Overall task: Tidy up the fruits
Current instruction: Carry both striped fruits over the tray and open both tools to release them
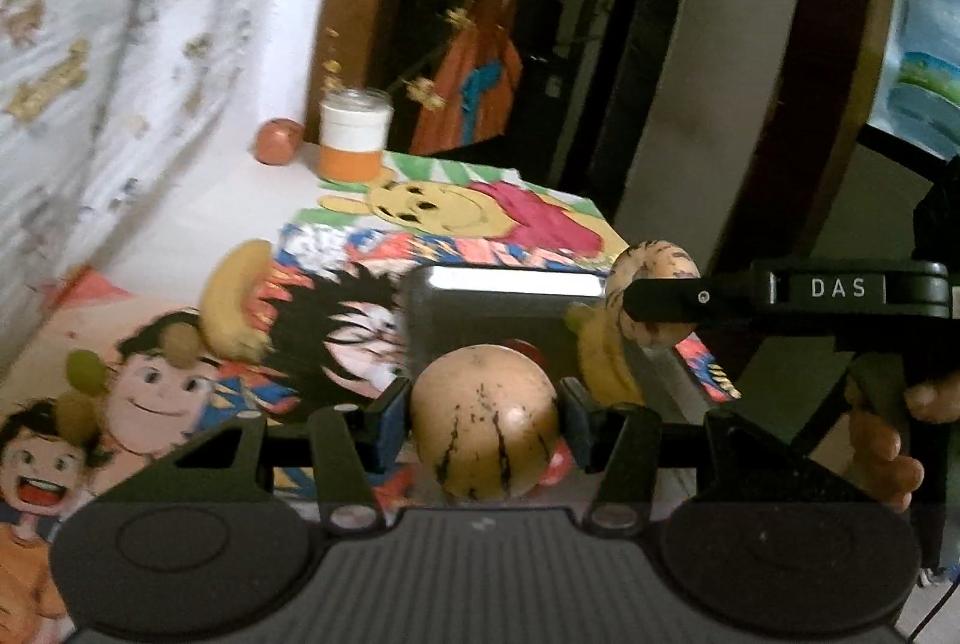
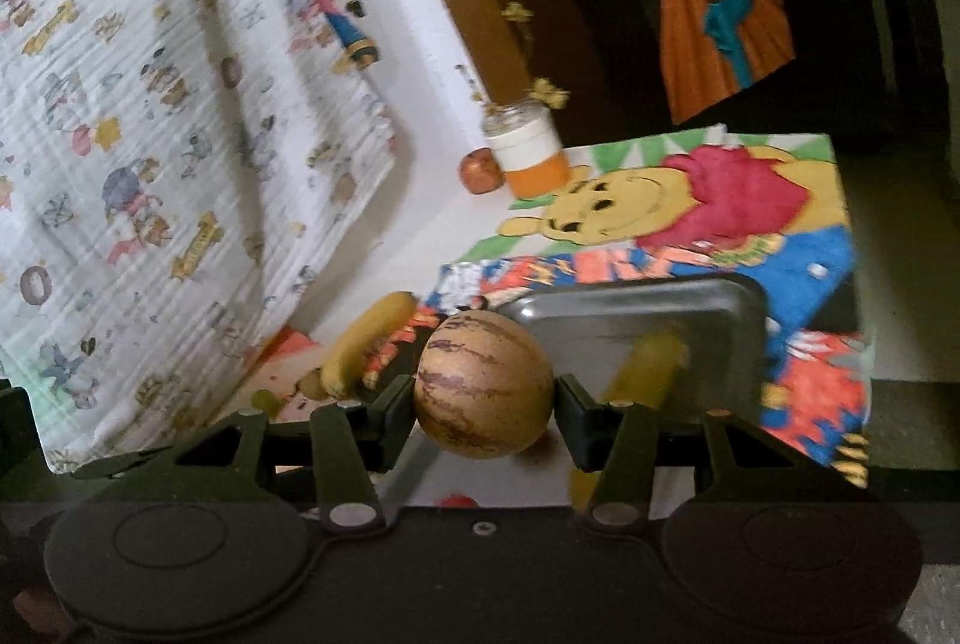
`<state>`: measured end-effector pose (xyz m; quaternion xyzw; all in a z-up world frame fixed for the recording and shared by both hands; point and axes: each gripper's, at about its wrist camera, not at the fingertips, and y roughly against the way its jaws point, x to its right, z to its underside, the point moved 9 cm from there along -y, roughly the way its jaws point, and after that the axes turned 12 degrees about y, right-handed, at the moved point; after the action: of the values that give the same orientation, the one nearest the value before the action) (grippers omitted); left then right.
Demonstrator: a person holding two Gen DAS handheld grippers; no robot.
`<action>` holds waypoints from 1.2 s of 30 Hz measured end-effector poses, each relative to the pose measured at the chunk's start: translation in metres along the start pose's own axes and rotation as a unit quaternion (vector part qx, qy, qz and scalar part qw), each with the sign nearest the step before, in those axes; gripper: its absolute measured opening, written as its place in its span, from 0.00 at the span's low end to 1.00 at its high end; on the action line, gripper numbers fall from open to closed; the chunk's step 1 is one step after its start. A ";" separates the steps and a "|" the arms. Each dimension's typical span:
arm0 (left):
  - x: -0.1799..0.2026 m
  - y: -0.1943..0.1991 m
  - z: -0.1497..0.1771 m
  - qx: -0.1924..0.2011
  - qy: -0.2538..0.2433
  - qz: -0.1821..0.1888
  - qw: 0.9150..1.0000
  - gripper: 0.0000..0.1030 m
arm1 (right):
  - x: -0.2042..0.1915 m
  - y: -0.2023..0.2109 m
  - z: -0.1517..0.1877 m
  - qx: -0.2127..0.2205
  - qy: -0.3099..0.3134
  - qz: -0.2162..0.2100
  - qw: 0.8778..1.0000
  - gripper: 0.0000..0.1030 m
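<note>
My left gripper (image 1: 485, 419) is shut on a tan striped melon (image 1: 485, 425), held above the near edge of a metal tray (image 1: 504, 305). My right gripper (image 2: 483, 392) is shut on a second striped melon (image 2: 483, 385); from the left wrist view it reaches in from the right (image 1: 654, 299) over the tray's right side. A banana (image 1: 606, 356) lies in the tray, also seen in the right wrist view (image 2: 651, 365). Another banana (image 1: 231, 299) lies on the cartoon mat left of the tray. Something red (image 1: 528, 347) shows behind the left melon.
An orange-and-white jar (image 1: 354, 134) and a small brown fruit (image 1: 277, 141) stand at the back of the table. Green grapes (image 1: 87, 371) lie on the mat (image 1: 480, 206) at the left. A patterned cloth (image 2: 150, 104) hangs along the left. A dark mirror frame (image 1: 840, 74) stands behind.
</note>
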<state>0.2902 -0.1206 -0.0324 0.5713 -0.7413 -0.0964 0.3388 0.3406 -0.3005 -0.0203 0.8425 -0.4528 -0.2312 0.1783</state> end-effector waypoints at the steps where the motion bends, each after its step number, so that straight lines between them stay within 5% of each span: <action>1: 0.004 -0.002 0.004 -0.005 -0.003 0.002 1.000 0.55 | 0.004 0.004 0.004 0.001 -0.002 0.003 1.000 0.51; 15: 0.023 -0.015 0.037 -0.055 -0.025 0.001 0.998 0.55 | 0.018 0.037 0.058 -0.008 0.000 0.026 1.000 0.51; 36: 0.017 -0.030 0.045 -0.069 -0.024 -0.010 0.997 0.56 | 0.017 0.014 0.075 -0.038 0.028 0.038 0.998 0.51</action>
<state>0.2840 -0.1564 -0.0753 0.5511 -0.7353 -0.1644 0.3585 0.2976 -0.3289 -0.0791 0.8235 -0.4701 -0.2177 0.2311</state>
